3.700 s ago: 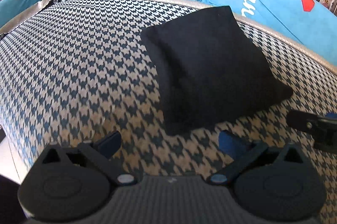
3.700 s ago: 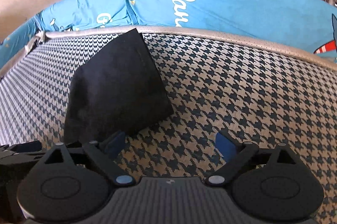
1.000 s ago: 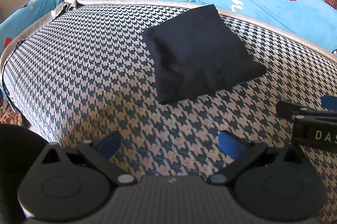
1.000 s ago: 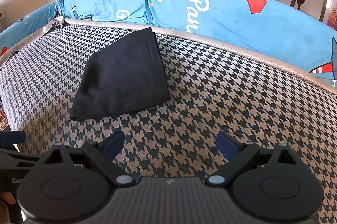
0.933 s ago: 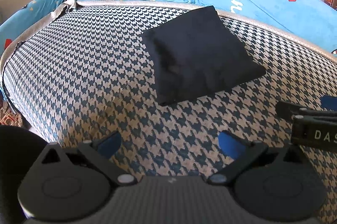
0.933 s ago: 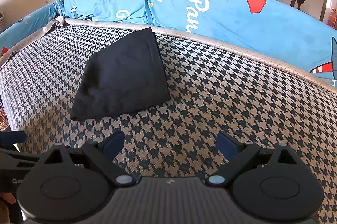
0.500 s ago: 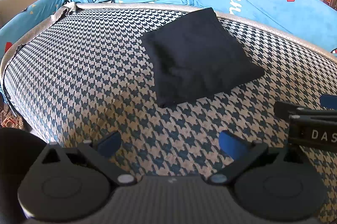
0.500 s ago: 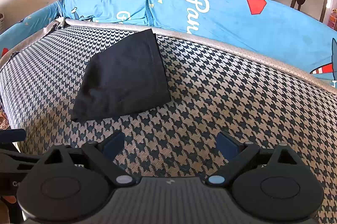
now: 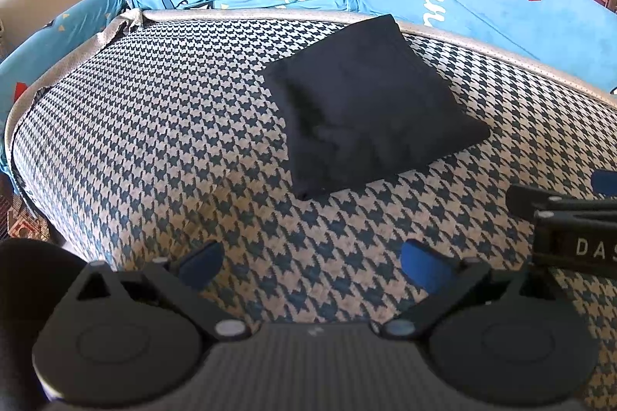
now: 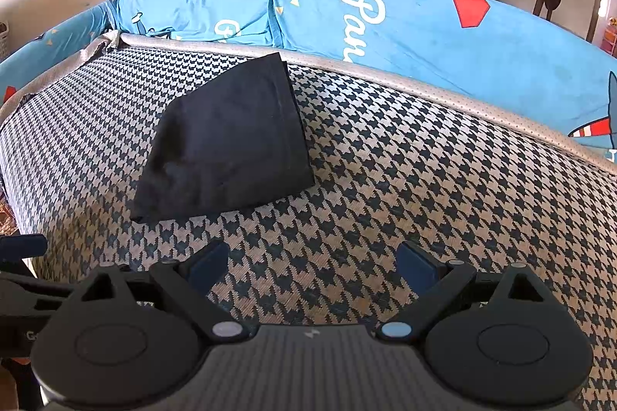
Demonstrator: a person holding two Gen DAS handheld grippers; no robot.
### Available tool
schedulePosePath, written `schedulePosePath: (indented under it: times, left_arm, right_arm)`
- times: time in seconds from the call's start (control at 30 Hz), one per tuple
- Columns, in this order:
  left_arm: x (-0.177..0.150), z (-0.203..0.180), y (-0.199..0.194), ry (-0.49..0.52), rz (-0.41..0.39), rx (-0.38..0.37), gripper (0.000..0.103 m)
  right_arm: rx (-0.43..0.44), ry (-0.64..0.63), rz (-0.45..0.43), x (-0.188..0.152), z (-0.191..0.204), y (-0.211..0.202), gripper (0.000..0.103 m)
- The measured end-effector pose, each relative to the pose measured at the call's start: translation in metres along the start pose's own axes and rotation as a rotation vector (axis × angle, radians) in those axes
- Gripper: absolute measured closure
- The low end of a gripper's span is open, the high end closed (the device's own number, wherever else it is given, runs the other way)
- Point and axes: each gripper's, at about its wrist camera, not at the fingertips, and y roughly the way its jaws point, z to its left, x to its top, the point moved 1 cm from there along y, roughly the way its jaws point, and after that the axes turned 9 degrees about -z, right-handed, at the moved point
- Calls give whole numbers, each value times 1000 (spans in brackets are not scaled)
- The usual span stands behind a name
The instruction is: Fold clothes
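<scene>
Houndstooth bed (image 9: 154, 141), one folded black garment (image 9: 370, 102), two grippers (image 9: 310, 262) (image 10: 312, 262)

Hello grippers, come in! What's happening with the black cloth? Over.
Left gripper open, empty. Right gripper open, empty. Black cloth folded, lying on the houndstooth cover, untouched. Nothing in the way.

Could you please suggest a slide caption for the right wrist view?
Open right tongs hover over the houndstooth cushion, empty, with the folded black garment lying flat ahead to the left.
</scene>
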Motion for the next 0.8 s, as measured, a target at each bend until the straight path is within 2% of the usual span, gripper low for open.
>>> schedulePosePath:
  times: [0.8]
  left_arm:
    - [-1,-3,-2,50,-20,25,0]
  right_arm:
    - [4,-6,1,0,2,1,8]
